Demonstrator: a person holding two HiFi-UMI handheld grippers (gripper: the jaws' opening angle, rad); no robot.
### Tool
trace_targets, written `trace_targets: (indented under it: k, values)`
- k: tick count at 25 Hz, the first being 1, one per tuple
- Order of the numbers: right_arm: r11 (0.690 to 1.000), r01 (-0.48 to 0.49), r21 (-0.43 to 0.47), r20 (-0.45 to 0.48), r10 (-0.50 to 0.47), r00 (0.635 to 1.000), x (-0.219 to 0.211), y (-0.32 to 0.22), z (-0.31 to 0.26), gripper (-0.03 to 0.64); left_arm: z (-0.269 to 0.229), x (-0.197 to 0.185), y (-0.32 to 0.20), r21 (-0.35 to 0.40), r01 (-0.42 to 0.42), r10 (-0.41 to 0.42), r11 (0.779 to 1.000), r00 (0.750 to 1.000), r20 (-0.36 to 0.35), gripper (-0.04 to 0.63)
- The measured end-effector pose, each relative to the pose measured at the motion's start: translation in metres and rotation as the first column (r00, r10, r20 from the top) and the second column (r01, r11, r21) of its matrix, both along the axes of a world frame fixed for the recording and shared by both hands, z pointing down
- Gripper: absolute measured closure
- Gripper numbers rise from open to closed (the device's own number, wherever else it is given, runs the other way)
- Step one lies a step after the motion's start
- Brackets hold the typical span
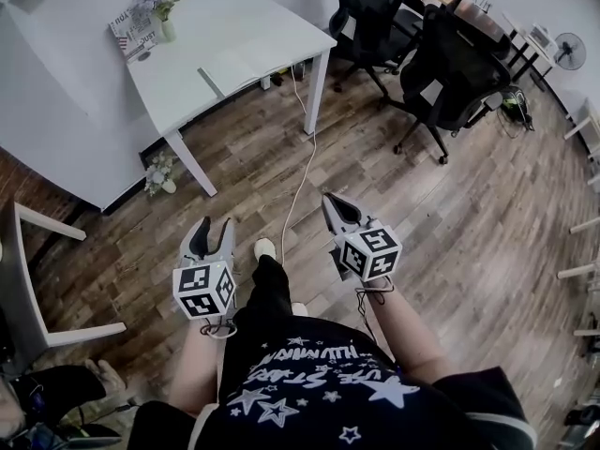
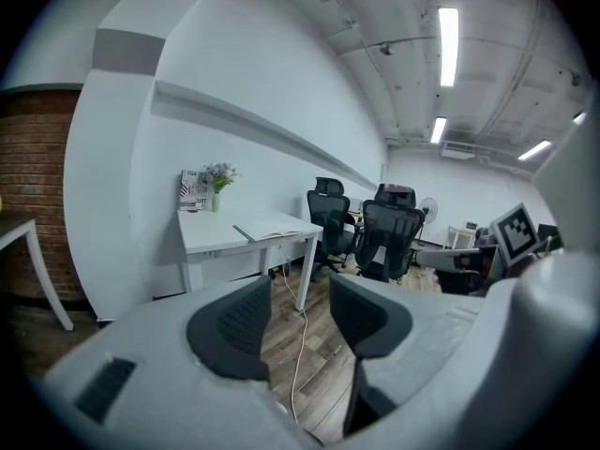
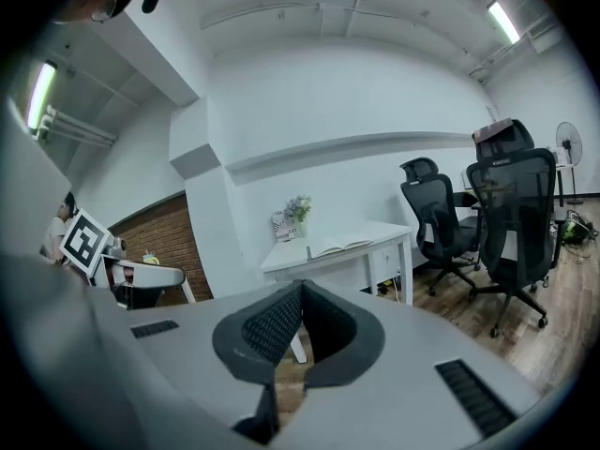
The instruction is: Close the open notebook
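Note:
The open notebook (image 1: 246, 65) lies flat on the near right part of a white table (image 1: 178, 82), far ahead of both grippers. It also shows in the left gripper view as the notebook (image 2: 271, 235) and in the right gripper view as the notebook (image 3: 341, 247). My left gripper (image 1: 214, 225) hangs over the wooden floor, open, with nothing between its fingers (image 2: 234, 322). My right gripper (image 1: 330, 202) is beside it, shut with its tips touching and empty; in its own view the gripper (image 3: 301, 293) points toward the table.
A vase of flowers (image 1: 166, 7) and a card stand at the table's back. Black office chairs (image 1: 450, 64) crowd the right of the table. A white cable (image 1: 302, 172) runs across the floor from the table. A white frame (image 1: 37, 279) stands at left, and a fan (image 1: 568, 51) at far right.

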State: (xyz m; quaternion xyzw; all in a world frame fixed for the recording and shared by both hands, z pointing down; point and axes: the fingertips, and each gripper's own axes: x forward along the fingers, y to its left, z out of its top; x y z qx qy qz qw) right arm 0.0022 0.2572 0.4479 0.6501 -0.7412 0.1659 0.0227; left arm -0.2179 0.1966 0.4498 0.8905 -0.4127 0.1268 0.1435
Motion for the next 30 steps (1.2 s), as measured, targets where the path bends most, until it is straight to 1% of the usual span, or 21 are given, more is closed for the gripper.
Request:
trace_targets:
  k: [4,6,8,12,16,18,21,23,27,30]
  values:
    - [1.000,-0.002,-0.019,-0.011,0.002,1.000,0.010,-0.034,0.005,0.615,0.015,0.013,-0.036,-0.052,-0.019,0.018,0.998,1.000,-0.021,0.310]
    - [1.000,-0.008,-0.029,-0.010,0.008,1.000,0.018,-0.056,0.008,0.614,0.020,0.020,-0.060,-0.077,-0.025,0.022,0.997,0.999,-0.043,0.285]
    - [0.999,-0.016,-0.036,-0.016,0.016,1.000,0.027,-0.083,0.011,0.615,0.025,0.027,-0.088,-0.094,-0.028,0.023,0.995,0.998,-0.052,0.275]
    - [0.998,-0.052,-0.047,-0.013,0.052,0.999,0.050,-0.145,0.012,0.615,0.032,0.044,-0.146,-0.119,-0.041,0.037,0.992,0.999,-0.036,0.270]
    - [0.996,-0.068,-0.055,-0.026,0.066,0.997,0.067,-0.206,0.006,0.615,0.036,0.055,-0.202,-0.145,-0.041,0.035,0.989,0.998,-0.044,0.272]
    - [0.996,-0.068,-0.058,-0.030,0.066,0.997,0.070,-0.233,0.003,0.614,0.041,0.056,-0.229,-0.182,-0.032,0.022,0.983,0.998,-0.059,0.272]
    - [0.996,-0.068,-0.062,-0.036,0.066,0.997,0.074,-0.273,-0.002,0.614,0.050,0.056,-0.267,-0.258,-0.017,-0.007,0.966,0.996,-0.094,0.272]
    - [0.996,-0.068,-0.057,-0.031,0.066,0.997,0.075,-0.296,-0.006,0.614,0.052,0.057,-0.287,-0.278,-0.018,-0.012,0.960,0.994,-0.105,0.272]
    - [0.997,-0.054,-0.050,-0.043,0.051,0.998,0.073,-0.328,-0.011,0.614,0.051,0.062,-0.314,-0.291,-0.025,-0.008,0.956,0.994,-0.111,0.272]
    - [0.997,-0.054,-0.055,-0.039,0.052,0.998,0.073,-0.343,-0.008,0.614,0.055,0.067,-0.328,-0.336,-0.027,-0.022,0.941,0.990,-0.141,0.272]
